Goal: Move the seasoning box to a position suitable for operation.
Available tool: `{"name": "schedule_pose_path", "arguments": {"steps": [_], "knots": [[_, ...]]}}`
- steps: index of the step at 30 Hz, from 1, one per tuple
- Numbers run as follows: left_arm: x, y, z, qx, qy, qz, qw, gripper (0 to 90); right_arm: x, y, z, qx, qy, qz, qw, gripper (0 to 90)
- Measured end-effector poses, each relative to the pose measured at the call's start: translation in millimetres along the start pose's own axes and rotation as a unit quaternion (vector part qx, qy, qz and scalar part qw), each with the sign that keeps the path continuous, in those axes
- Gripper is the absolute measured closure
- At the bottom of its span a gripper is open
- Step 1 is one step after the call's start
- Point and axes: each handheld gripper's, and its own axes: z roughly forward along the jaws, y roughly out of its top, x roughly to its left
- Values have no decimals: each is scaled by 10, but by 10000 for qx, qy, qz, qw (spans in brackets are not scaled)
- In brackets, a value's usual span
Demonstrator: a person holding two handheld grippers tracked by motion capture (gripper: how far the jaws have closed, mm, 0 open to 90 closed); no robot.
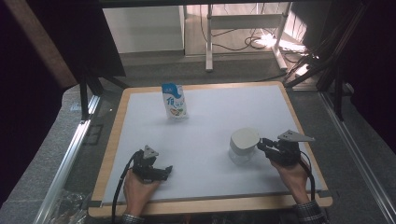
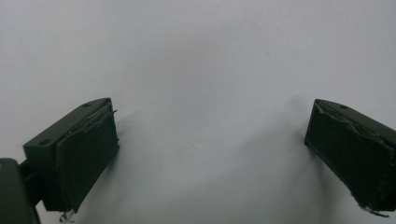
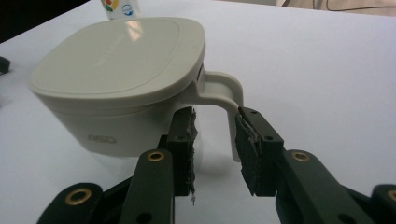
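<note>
The cup [image 1: 243, 145] stands upright on the white mat [image 1: 210, 121], in its near right part, with a pale lid on top and a clear body below. Its handle sticks out toward the right gripper [image 1: 261, 143], which lies level just beside it, held in the person's right hand [image 1: 293, 173].

In the right gripper view the cup [image 3: 121, 88] sits close ahead and its handle [image 3: 224, 95] curves down between the two pads. The right pad [image 3: 247, 144] sits against the outer side of the handle; the left pad [image 3: 187, 140] stands inside the loop with a small gap to the handle. The jaws are only a little way apart, and the handle lies between them without being clamped.

The left gripper [image 1: 164, 171] rests on the mat at the near left, well apart from the cup, in the left hand [image 1: 139, 186]. In the left gripper view its jaws [image 2: 210, 140] stand wide apart over bare mat [image 2: 201, 60], holding nothing.

A blue and white pouch [image 1: 174, 101] stands upright toward the far side of the mat, well away from both grippers.
</note>
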Motion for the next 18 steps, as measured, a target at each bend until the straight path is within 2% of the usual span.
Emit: {"name": "schedule_pose_path", "arguments": {"steps": [3, 8, 12, 18], "knots": [[0, 0, 0, 0, 0, 0, 10000, 21, -9, 30, -72, 62, 50, -36, 10000, 698], [0, 0, 0, 1, 0, 2, 10000, 21, -31, 72, -151, -48, 15, -75, 10000, 769], [0, 0, 0, 2, 0, 3, 10000, 21, -72, 154, -187, -91, 139, 5, 9999, 881], [0, 0, 0, 1, -6, 2, 10000, 21, -78, 270, -180, -51, 265, -38, 9996, 897]]}}
